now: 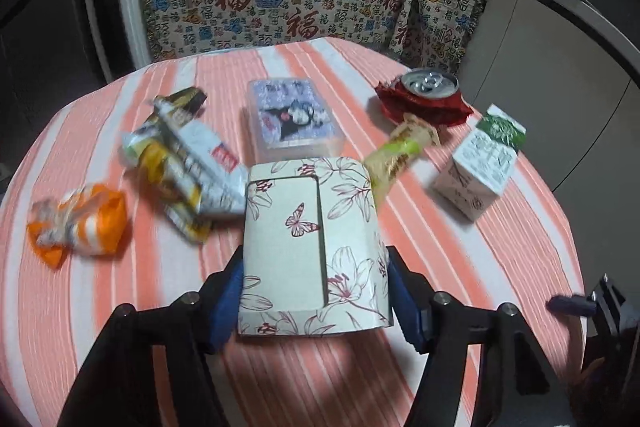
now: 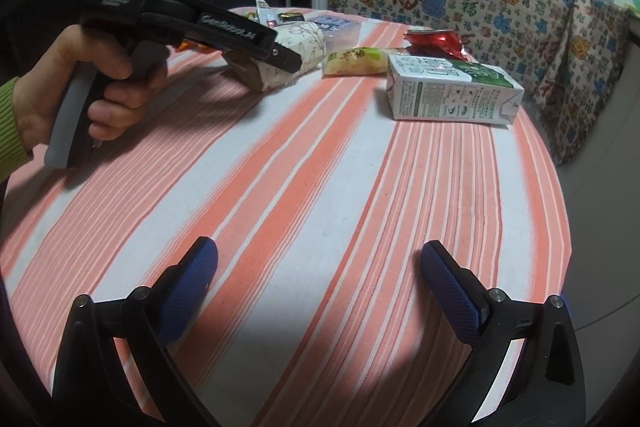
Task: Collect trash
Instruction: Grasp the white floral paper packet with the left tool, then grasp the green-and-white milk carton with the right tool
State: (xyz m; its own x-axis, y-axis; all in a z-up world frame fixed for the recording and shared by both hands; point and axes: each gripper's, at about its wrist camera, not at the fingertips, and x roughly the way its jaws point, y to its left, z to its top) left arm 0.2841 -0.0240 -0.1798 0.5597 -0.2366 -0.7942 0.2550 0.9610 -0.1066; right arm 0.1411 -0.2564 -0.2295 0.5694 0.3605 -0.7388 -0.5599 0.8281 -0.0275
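Striped cloth [image 2: 320,167] covers your table. Your left gripper [image 1: 316,291] clamps the floral cup [image 1: 312,239] lying mid-table; your right gripper [image 2: 316,287] hangs wide apart, empty, carton [image 2: 452,95] beyond.

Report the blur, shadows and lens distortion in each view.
Left wrist view: motion blur smears the orange wrapper and other trash, while the floral paper cup between the pads stays sharp. Right wrist view: sharp throughout, dark shadow under the hand. Both views: fisheye bends the striped tablecloth, corners black.
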